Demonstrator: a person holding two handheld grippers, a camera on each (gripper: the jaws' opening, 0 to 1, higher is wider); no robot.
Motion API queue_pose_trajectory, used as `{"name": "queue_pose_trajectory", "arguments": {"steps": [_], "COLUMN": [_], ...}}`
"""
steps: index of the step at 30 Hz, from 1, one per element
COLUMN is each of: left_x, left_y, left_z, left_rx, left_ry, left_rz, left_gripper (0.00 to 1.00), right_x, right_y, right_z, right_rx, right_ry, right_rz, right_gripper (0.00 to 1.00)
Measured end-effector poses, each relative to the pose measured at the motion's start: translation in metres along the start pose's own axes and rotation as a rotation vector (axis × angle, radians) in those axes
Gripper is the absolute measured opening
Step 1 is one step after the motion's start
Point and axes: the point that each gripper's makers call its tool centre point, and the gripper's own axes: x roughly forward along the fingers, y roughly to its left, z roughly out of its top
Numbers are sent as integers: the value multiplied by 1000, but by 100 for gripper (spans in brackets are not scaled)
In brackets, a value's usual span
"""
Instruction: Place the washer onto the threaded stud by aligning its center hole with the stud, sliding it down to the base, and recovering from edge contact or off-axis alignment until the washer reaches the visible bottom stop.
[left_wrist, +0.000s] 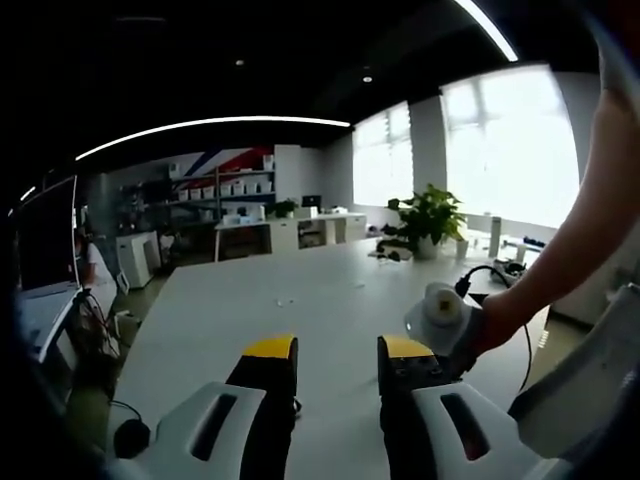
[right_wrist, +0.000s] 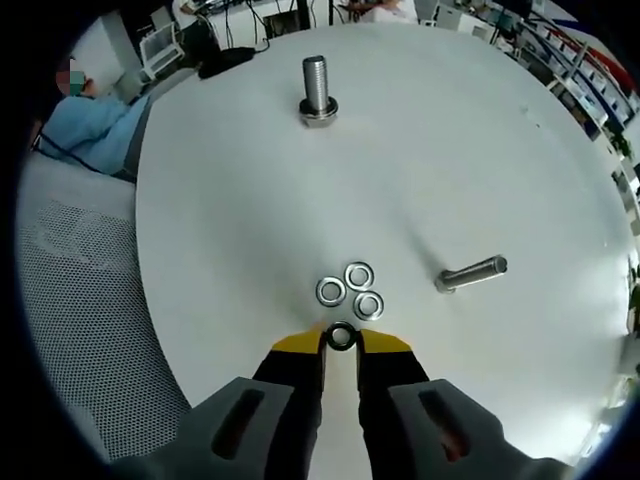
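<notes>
In the right gripper view, an upright threaded stud (right_wrist: 318, 88) with a hex base stands at the far side of the round white table (right_wrist: 230, 220). Three loose washers (right_wrist: 352, 290) lie in a cluster just ahead of my right gripper (right_wrist: 341, 342). Its yellow-tipped jaws are closed on a fourth washer (right_wrist: 341, 336), held low over the table, far short of the stud. In the left gripper view, my left gripper (left_wrist: 337, 350) hangs open above a long white table (left_wrist: 300, 300), with nothing between its jaws.
A second bolt (right_wrist: 472, 272) lies on its side to the right of the washers. A person in blue (right_wrist: 95, 125) sits beyond the table's left edge, by a mesh chair (right_wrist: 80, 300). A person's arm (left_wrist: 590, 230) reaches in from the right. A potted plant (left_wrist: 430, 215) stands far off.
</notes>
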Motion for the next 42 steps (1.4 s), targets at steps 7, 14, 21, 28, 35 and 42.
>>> {"name": "queue_pose_trajectory", "arguments": {"steps": [7, 14, 21, 28, 35, 42], "left_x": [1, 1, 0, 1, 1, 1], "left_y": [0, 0, 1, 0, 0, 0], "left_z": [-1, -2, -2, -2, -3, -2], "left_rx": [1, 1, -2, 0, 1, 0], "left_ry": [4, 8, 8, 11, 12, 11], "left_rz": [-2, -2, 2, 2, 3, 1], "left_gripper": [30, 30, 30, 30, 29, 29], "right_x": [-1, 0, -6, -16, -24, -35], "right_y": [0, 0, -2, -12, -22, -33], "right_z": [1, 0, 0, -1, 0, -2], "right_rx": [8, 1, 8, 15, 19, 21], "right_ry": [-8, -7, -15, -23, -26, -21], "right_rz": [-3, -5, -7, -23, -36, -52], "right_gripper": [13, 13, 13, 13, 13, 13]}}
